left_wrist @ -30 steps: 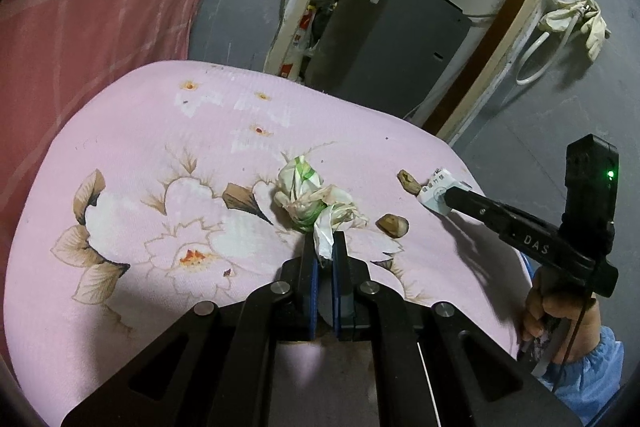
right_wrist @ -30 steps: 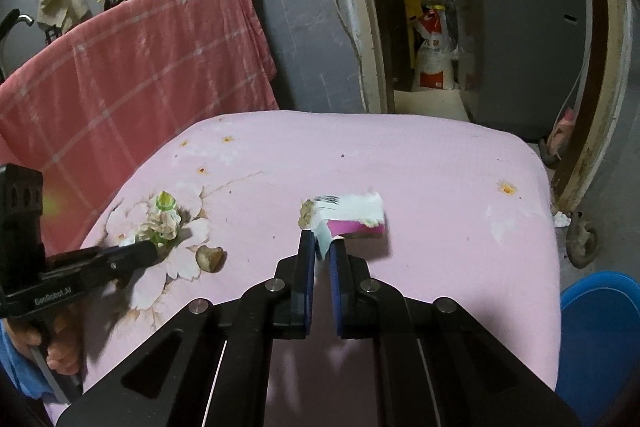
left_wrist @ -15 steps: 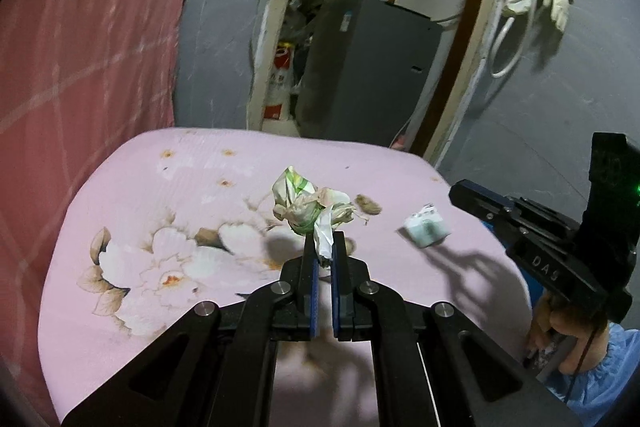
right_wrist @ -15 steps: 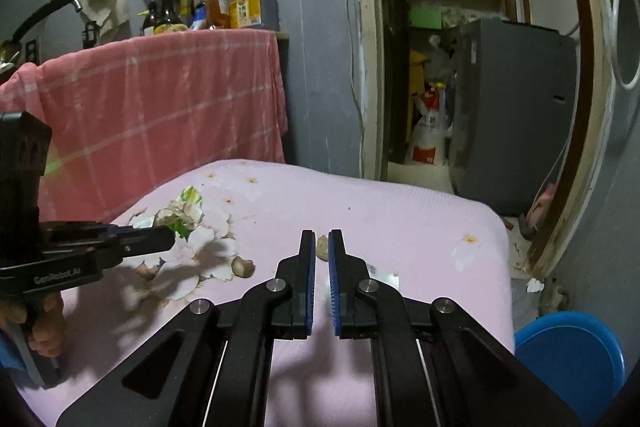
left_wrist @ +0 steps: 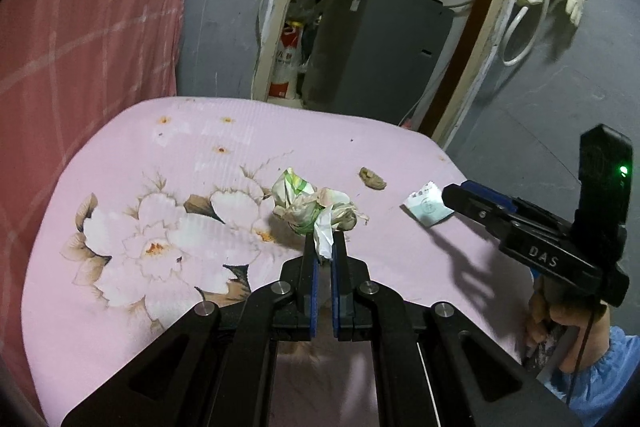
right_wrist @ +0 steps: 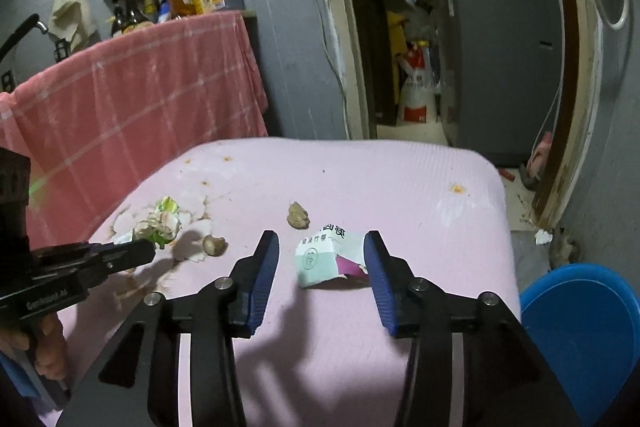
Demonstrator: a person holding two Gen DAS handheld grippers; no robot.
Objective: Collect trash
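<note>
Left wrist view: your left gripper [left_wrist: 323, 247] has its fingers pressed together on a strip of the crumpled wrapper wad [left_wrist: 314, 205], white with green print, held over the pink floral tabletop [left_wrist: 160, 187]. No writing is readable on the wad. Your right gripper [left_wrist: 450, 193] shows at the right, its side marked "DAS", a green light lit on its camera block.

Right wrist view: your right gripper's fingers [right_wrist: 264, 267] stand spread and are opening; the torn paper sleeve [right_wrist: 324, 259] lies flat on the tabletop between them, touched by neither pad. The sleeve is white, mint and magenta, printed with Chinese characters that I cannot read for certain. Two brown scraps lie near: one [right_wrist: 298, 215] just beyond the sleeve, one [right_wrist: 214, 245] to its left. Your left gripper's body reads "GenRobot.AI". A blue bin [right_wrist: 580, 319] sits beside the tabletop, lower right.
</note>
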